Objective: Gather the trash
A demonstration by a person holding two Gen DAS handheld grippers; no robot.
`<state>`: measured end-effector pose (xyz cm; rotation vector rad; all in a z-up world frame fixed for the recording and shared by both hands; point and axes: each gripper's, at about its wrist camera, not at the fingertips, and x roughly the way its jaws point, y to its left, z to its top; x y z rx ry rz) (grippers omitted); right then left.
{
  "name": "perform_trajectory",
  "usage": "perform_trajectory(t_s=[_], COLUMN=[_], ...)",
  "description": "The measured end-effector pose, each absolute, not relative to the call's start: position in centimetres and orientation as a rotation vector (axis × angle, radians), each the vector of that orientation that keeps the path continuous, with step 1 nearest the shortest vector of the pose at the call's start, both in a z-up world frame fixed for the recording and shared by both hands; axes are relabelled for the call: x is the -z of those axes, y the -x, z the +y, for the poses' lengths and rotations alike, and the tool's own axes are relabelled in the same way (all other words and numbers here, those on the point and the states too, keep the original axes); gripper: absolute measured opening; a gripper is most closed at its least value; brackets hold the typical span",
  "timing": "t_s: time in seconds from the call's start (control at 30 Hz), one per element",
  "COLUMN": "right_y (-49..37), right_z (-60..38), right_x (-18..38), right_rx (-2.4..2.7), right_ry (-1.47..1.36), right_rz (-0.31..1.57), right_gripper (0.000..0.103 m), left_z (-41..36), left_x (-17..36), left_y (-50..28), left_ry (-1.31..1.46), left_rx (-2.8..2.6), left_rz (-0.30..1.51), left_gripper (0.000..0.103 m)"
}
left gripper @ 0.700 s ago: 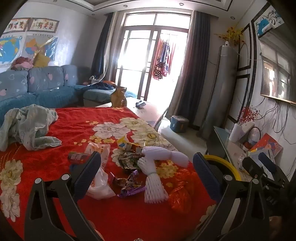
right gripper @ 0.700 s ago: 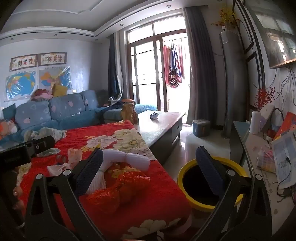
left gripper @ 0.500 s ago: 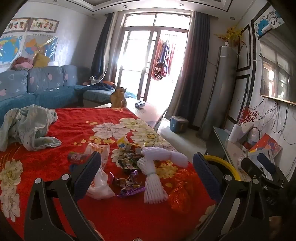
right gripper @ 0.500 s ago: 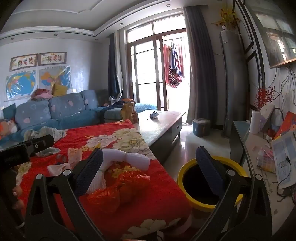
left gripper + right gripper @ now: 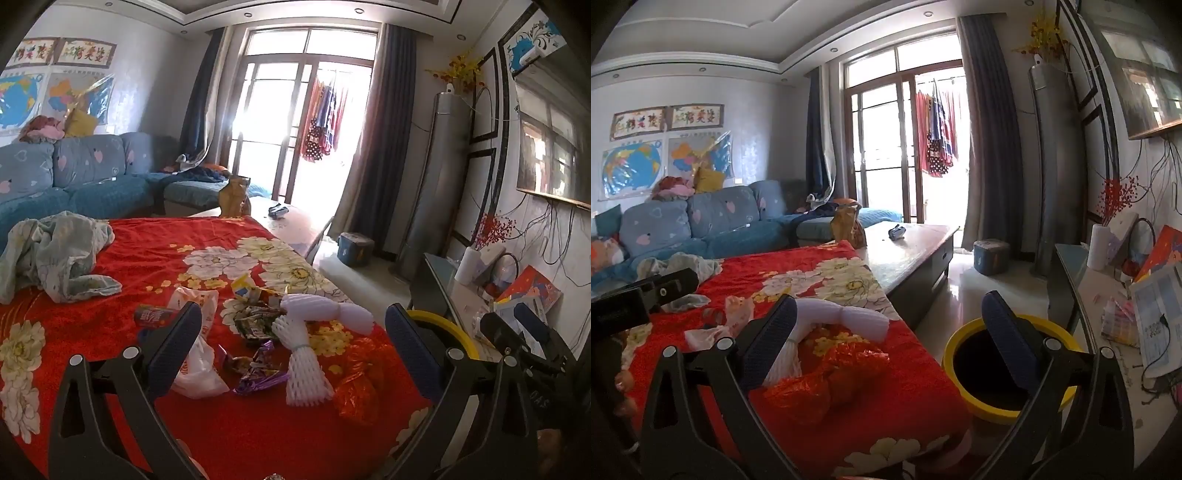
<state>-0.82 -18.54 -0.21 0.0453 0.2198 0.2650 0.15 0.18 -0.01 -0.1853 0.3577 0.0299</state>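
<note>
Now, with both grippers' fingers wide and empty, bring your right gripper (image 5: pixel 886 332) low over the red foil wrapper (image 5: pixel 827 380), pinch its crumpled middle, then carry it to the yellow bin (image 5: pixel 1008 404).

We see almost no change: only the right tongs (image 5: pixel 524 332) at the left view's edge have drifted slightly left.

Trash: wrappers (image 5: pixel 255 321), white foam nets (image 5: pixel 303 365), plastic bag (image 5: pixel 199 354), red foil (image 5: pixel 356 391), heaped on red cloth
Bin (image 5: pixel 1004 373): yellow-rimmed, open, floor beside
</note>
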Motion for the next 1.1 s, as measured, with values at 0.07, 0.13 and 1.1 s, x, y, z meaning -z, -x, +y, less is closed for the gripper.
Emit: perform_trajectory(t_s=[0.07, 0.13, 1.1], right_y=[0.8, 0.9, 1.1], right_z=[-18.5, -18.6, -18.7], right_x=[0.4, 0.2, 1.2], right_rx=[-0.264, -0.261, -0.257], right_ry=[-0.047, -0.049, -0.055], right_rz=[0.219, 0.22, 0.245], right_gripper=[0.092, 0.092, 0.092], left_z=[0.1, -0.1, -0.8], left_x=[-0.1, -0.1, 0.4], left_y=[-0.1, 0.0, 0.1], left_ry=[0.184, 0.183, 0.182], left_rx=[-0.03, -0.03, -0.021], left_rz=[0.358, 0.357, 0.37], left_gripper=[0.097, 0.097, 0.097])
